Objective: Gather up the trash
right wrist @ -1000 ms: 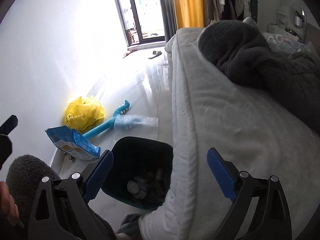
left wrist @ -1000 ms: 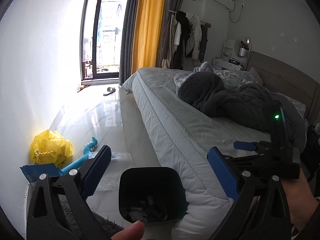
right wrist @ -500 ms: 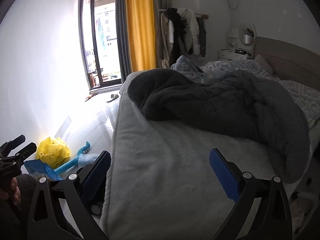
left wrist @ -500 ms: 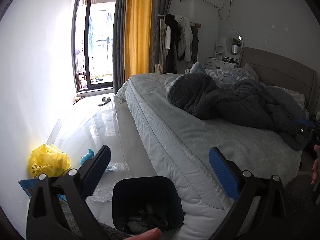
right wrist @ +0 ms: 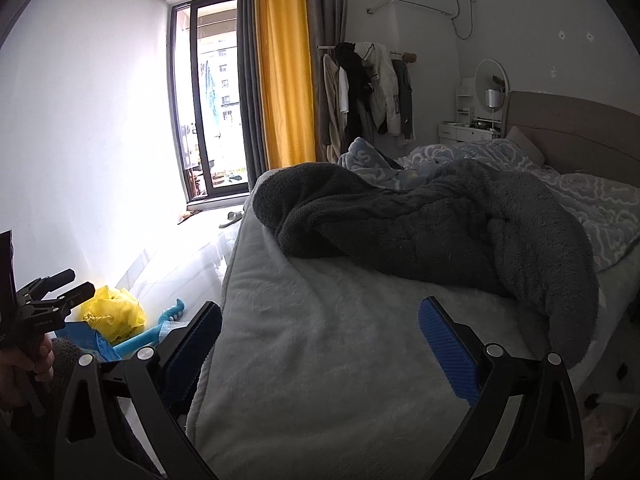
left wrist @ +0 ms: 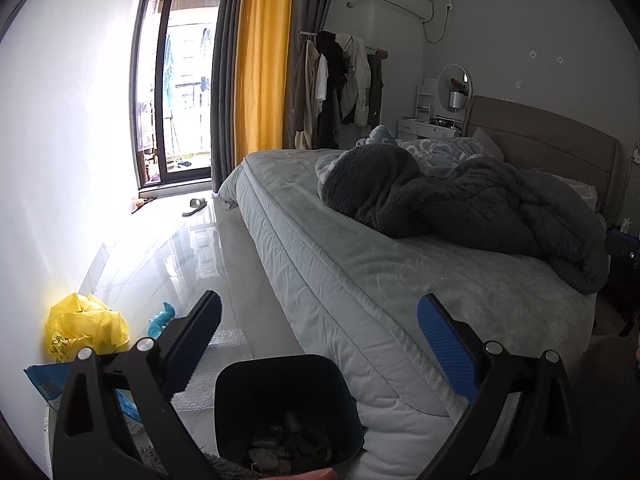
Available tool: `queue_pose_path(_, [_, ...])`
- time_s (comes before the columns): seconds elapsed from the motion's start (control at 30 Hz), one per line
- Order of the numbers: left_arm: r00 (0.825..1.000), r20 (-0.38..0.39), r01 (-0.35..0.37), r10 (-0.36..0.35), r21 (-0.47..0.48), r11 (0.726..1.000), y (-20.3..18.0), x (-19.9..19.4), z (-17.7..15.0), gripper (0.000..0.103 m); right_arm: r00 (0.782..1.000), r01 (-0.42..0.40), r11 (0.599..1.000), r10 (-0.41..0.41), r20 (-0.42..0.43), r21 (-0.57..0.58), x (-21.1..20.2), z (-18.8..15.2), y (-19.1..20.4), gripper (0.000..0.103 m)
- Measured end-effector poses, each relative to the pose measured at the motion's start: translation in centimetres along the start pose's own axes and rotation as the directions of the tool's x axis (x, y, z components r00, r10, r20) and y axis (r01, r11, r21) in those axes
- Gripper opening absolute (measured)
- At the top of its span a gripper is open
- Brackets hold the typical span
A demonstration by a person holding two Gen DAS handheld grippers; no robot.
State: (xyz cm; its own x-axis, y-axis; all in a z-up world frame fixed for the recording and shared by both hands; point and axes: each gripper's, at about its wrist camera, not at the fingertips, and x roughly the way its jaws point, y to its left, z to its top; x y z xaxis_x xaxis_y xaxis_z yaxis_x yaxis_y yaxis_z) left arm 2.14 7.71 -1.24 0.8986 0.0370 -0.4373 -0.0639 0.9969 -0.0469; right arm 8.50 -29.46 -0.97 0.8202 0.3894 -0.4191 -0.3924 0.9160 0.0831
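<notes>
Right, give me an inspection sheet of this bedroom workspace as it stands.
Surface: glossy tiled floor beside the bed.
Job's things: dark trash bin at the bed's foot, some trash inside; yellow plastic bag, blue packet, bubble wrap on the floor.
Clutter: teal toy, slipper.
Grippers: left hand-held gripper and right hand-held gripper both open, empty.
Cables: air conditioner cord on the wall.
Surroundings: grey blanket, hung clothes, yellow curtain.
</notes>
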Motion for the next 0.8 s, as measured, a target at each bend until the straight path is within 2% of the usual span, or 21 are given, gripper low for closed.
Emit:
queue_pose_path(0.33, [1.000,0.000,0.013,-0.013,-0.055,0.998,0.9,0.0,0.1,0.100,1.000,-0.013,0.999,0.012,-0.022,-0.041,0.0,-0.4,1.4,0.100])
queue_pose_path(0.8, [1.000,-0.003,0.020,-0.020,-0.032,0.999,0.7,0.2,0.2,0.100,1.000,-0.021,1.000,0.021,-0.020,-0.017,-0.2,-0.4,1.1,0.100])
